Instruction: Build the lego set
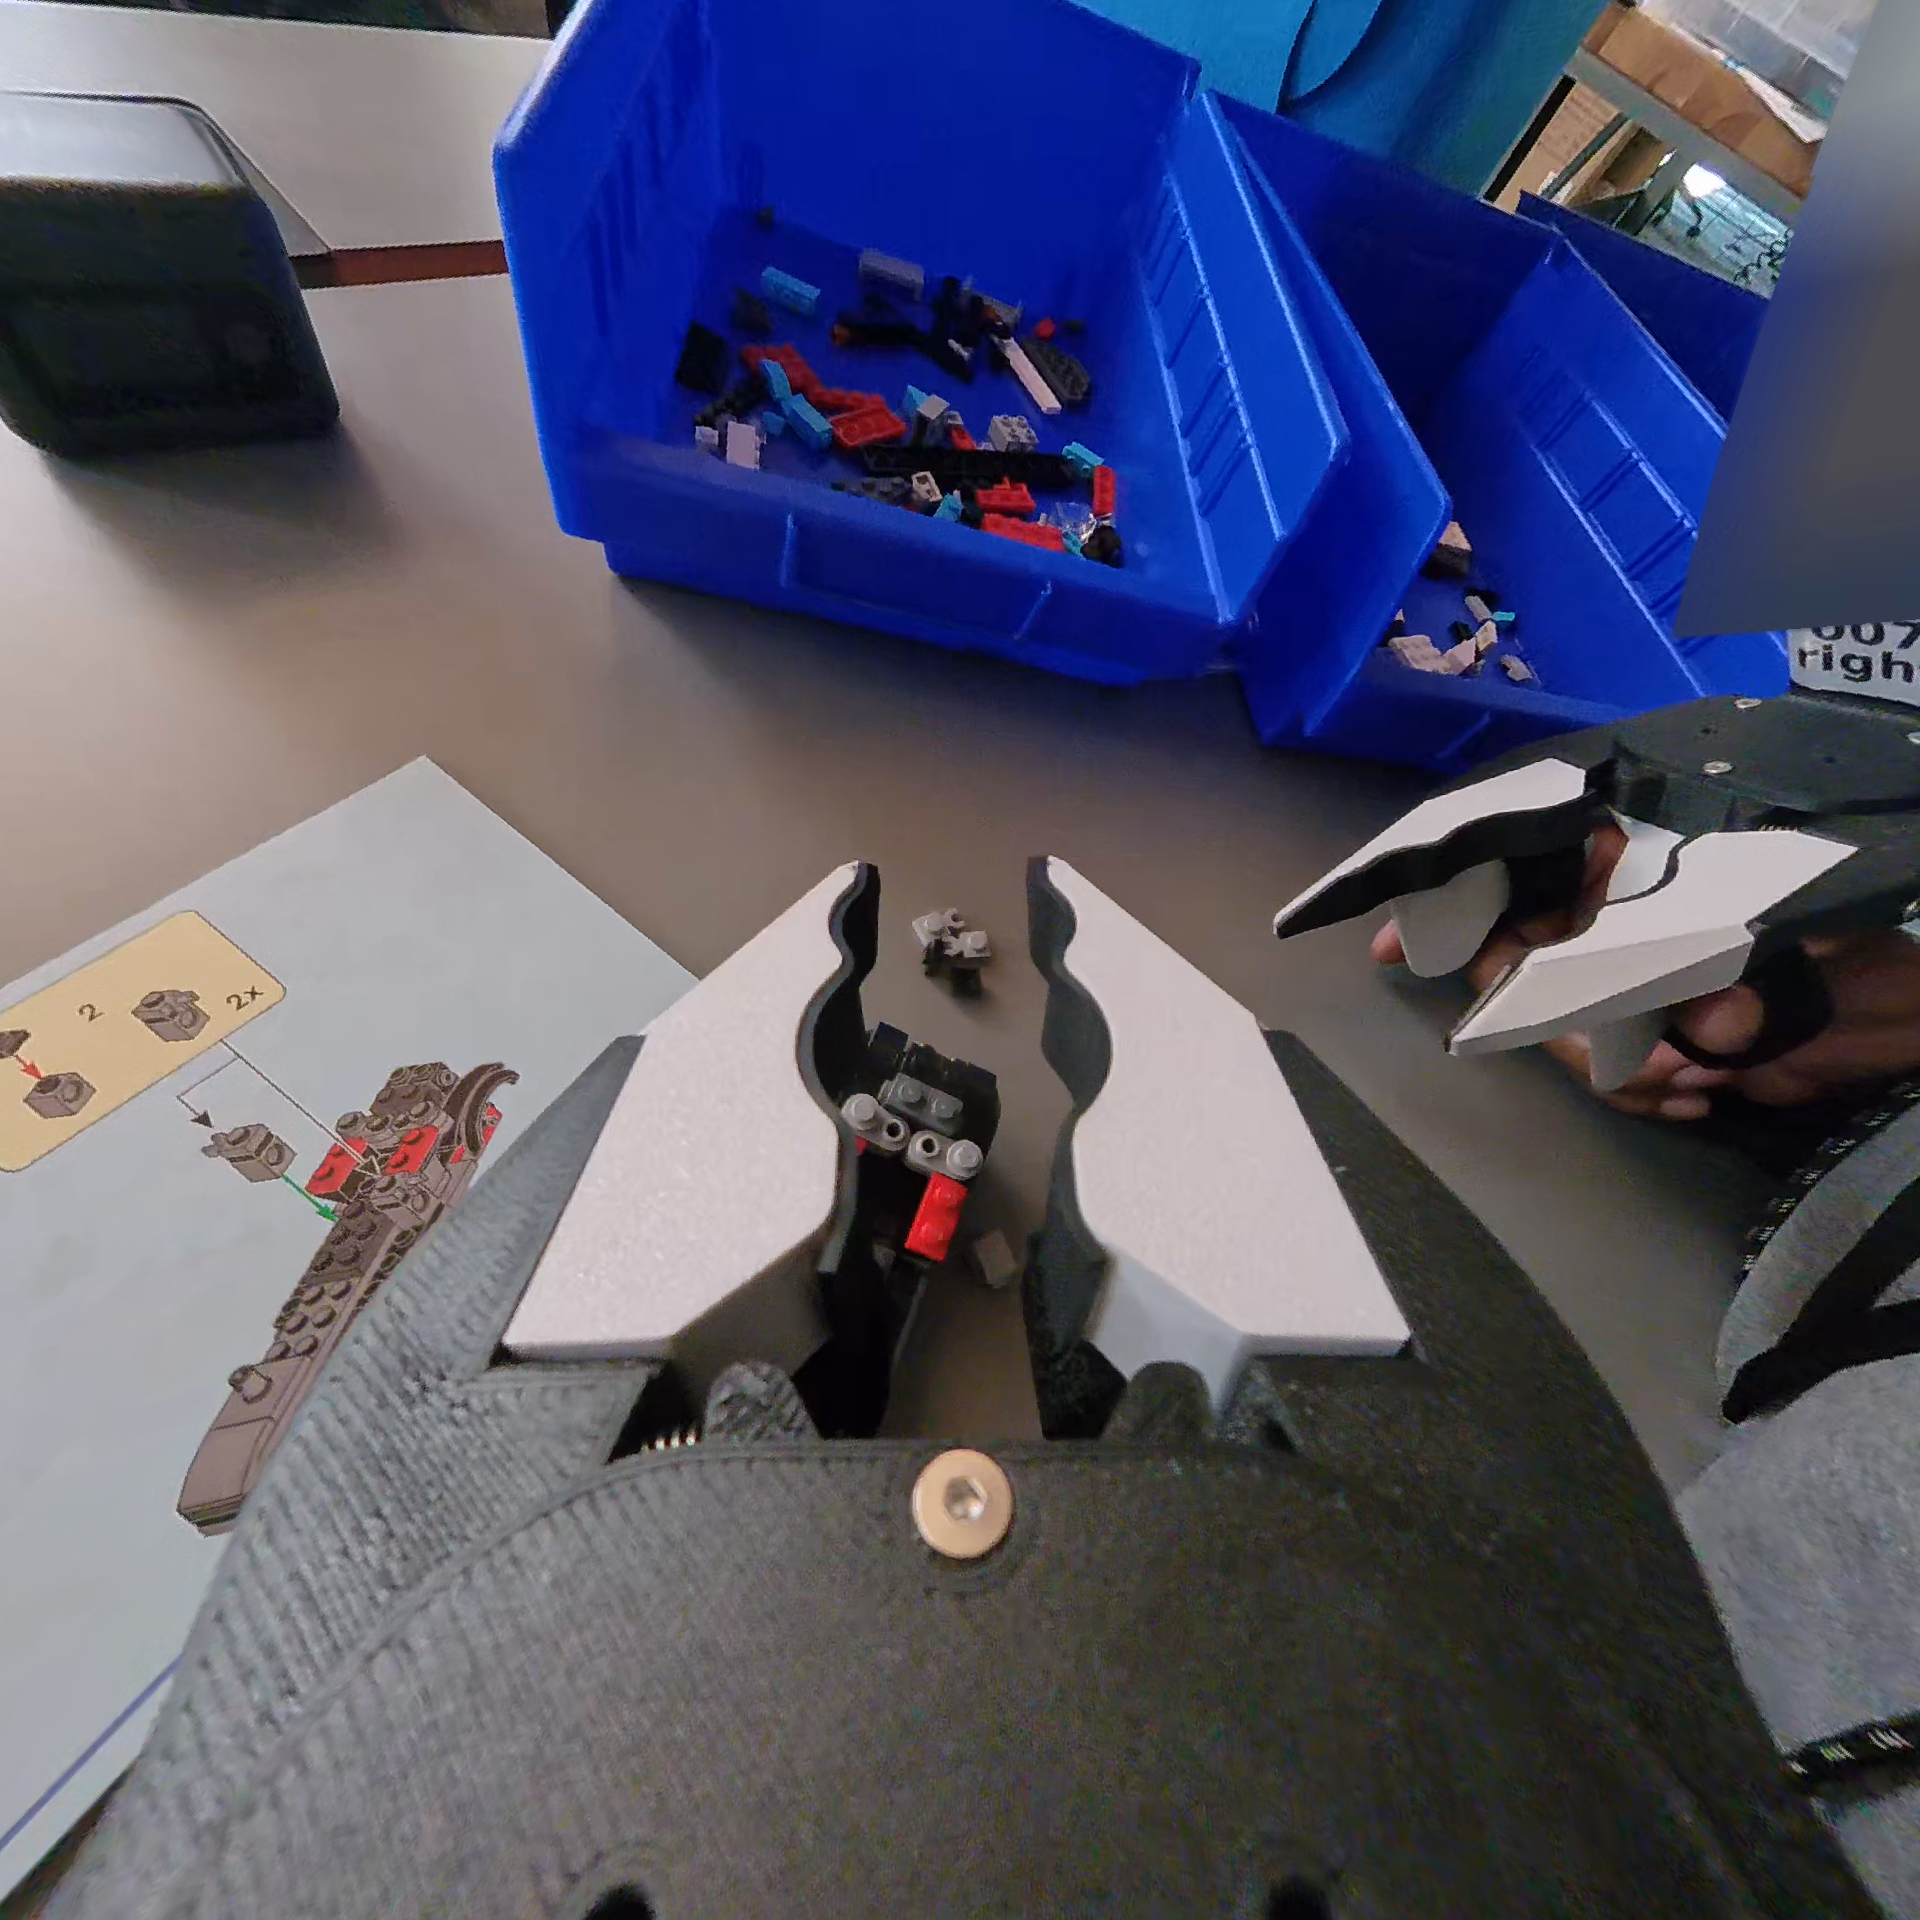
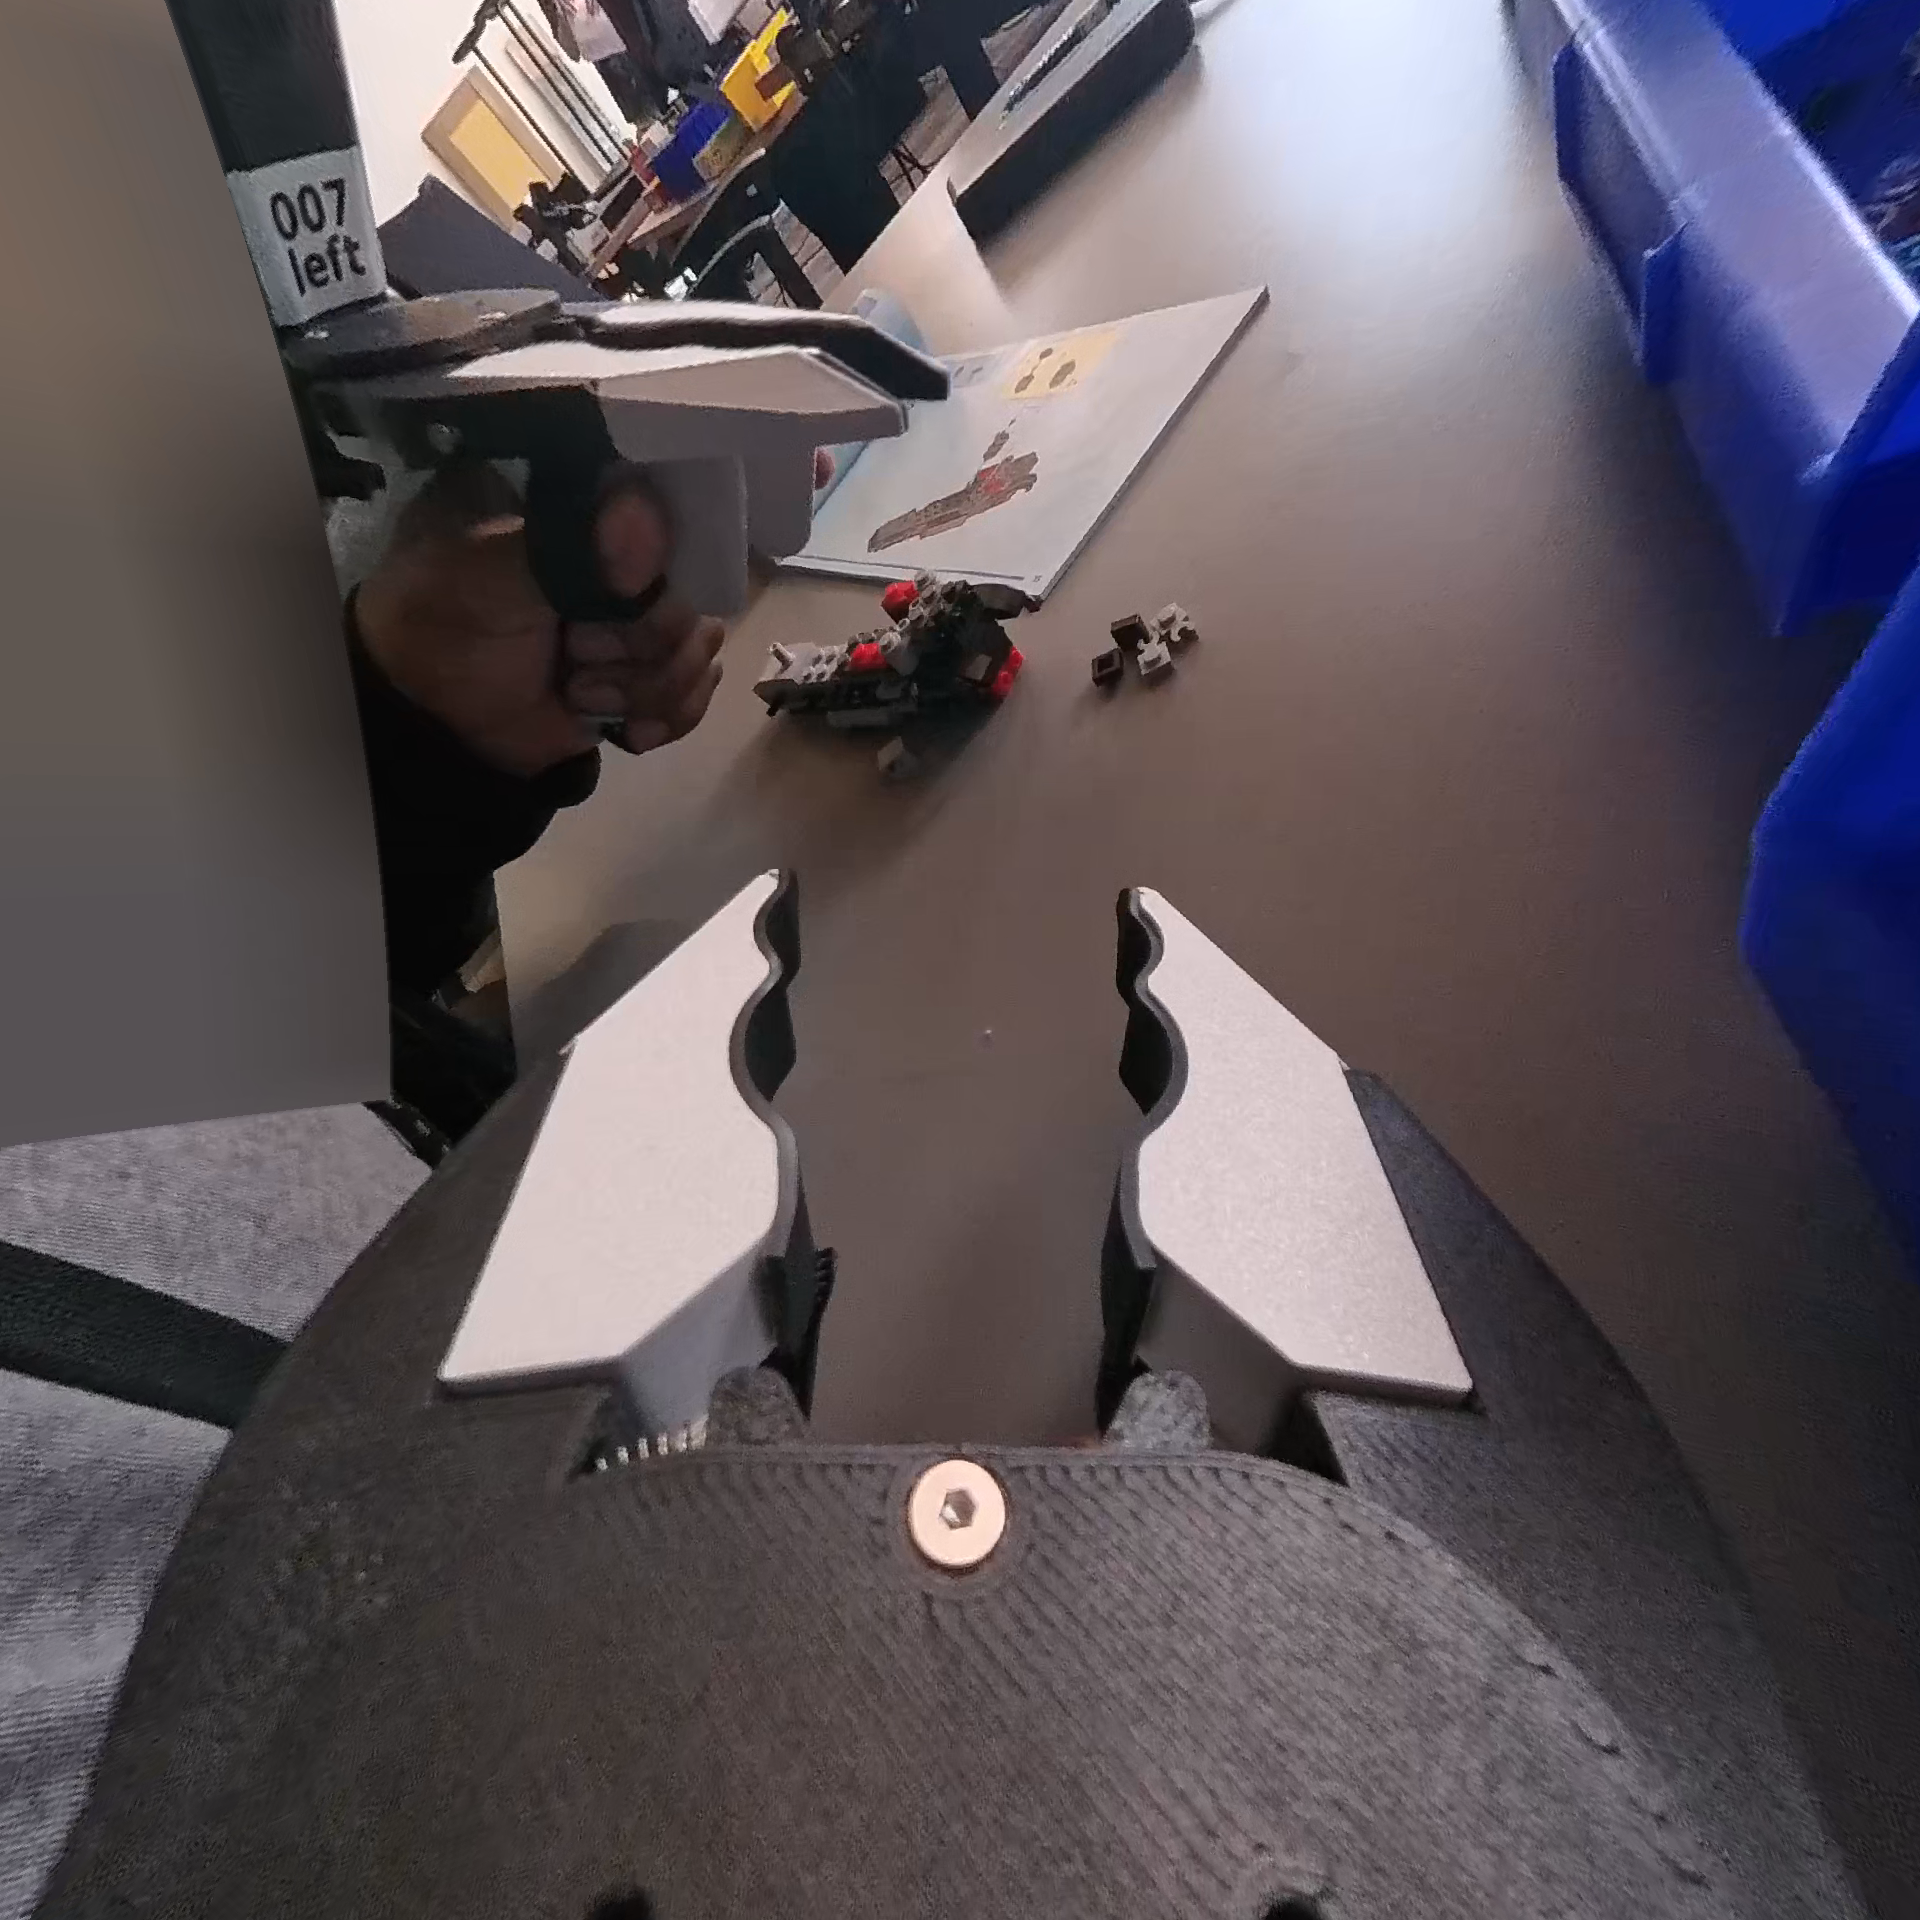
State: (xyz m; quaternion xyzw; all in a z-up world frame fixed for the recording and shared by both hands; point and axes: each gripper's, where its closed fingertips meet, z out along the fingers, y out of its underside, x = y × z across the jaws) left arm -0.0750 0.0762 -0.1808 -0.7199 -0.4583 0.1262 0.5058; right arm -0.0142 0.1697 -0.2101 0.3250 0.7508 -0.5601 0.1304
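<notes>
A partly built black, grey and red lego model [image 1: 914,1153] lies on the dark table [image 1: 468,665]. In the left wrist view it lies below the gap of my left gripper [image 1: 951,883], which is open and holds nothing. A small cluster of loose grey and black pieces [image 1: 951,951] lies just past the fingertips. A single grey piece [image 1: 992,1257] lies beside the model. My right gripper [image 2: 956,894] is open and empty, low over the table, some way from the model [image 2: 894,665] and the loose pieces [image 2: 1143,644]. It also shows at the right of the left wrist view [image 1: 1371,982].
An open instruction booklet [image 1: 260,1143] lies left of the model. A blue bin [image 1: 883,592] with several loose bricks stands at the back, a second blue bin [image 1: 1351,686] to its right. A black box [image 1: 145,312] sits at the far left. A hand holds each gripper. Tip to tip, the grippers are about 12 cm apart. From the left gripper's tips to the single grey piece [image 1: 992,1257] is close to 9 cm.
</notes>
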